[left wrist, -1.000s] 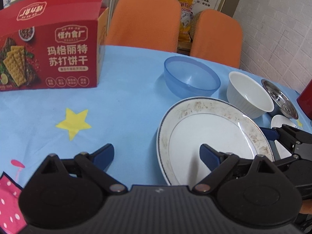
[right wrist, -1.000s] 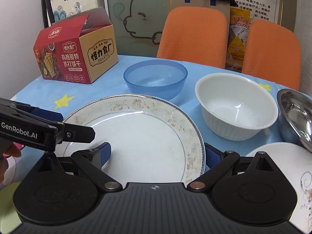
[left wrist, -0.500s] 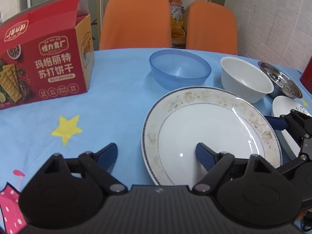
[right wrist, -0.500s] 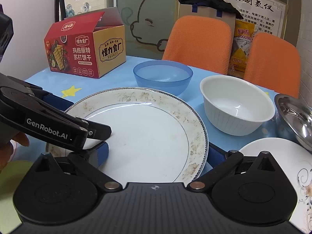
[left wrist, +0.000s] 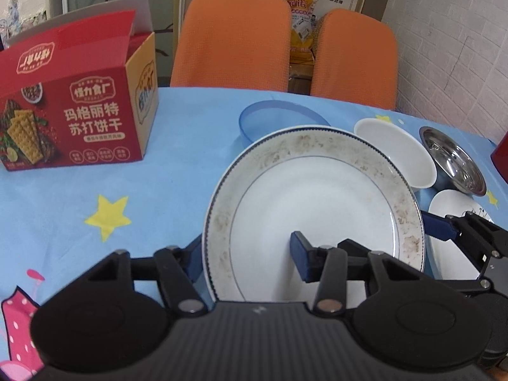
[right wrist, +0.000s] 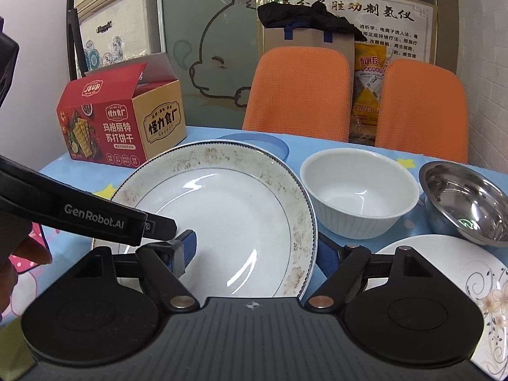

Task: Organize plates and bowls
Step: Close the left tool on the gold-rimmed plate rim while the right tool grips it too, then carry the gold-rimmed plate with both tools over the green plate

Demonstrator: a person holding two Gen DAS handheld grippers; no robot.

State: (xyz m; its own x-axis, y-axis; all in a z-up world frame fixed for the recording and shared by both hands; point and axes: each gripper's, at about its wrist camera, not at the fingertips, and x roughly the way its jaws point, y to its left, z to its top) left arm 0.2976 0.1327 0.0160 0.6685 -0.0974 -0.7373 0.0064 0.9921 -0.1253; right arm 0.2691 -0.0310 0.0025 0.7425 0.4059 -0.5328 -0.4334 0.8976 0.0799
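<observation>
A large white plate with a speckled blue-edged rim (left wrist: 317,197) (right wrist: 222,209) is tilted up off the blue tablecloth. My left gripper (left wrist: 247,260) straddles its near left rim, one finger under and one on top, closed on it. My right gripper (right wrist: 257,250) straddles its near right rim the same way. Behind the plate are a blue plastic bowl (left wrist: 254,120) (right wrist: 282,146), a white ribbed bowl (left wrist: 393,155) (right wrist: 358,197), a steel bowl (left wrist: 454,165) (right wrist: 470,203) and a small flowered plate (left wrist: 454,241) (right wrist: 444,292).
A red cracker box (left wrist: 73,108) (right wrist: 117,130) stands at the far left of the table (left wrist: 158,197). Two orange chairs (left wrist: 231,44) (right wrist: 301,92) are behind the table. A red object (left wrist: 500,158) sits at the right edge. A white brick wall is on the right.
Both grippers have closed in on the big plate's rim and raised it, so its far edge now covers part of the blue bowl. Both views have risen.
</observation>
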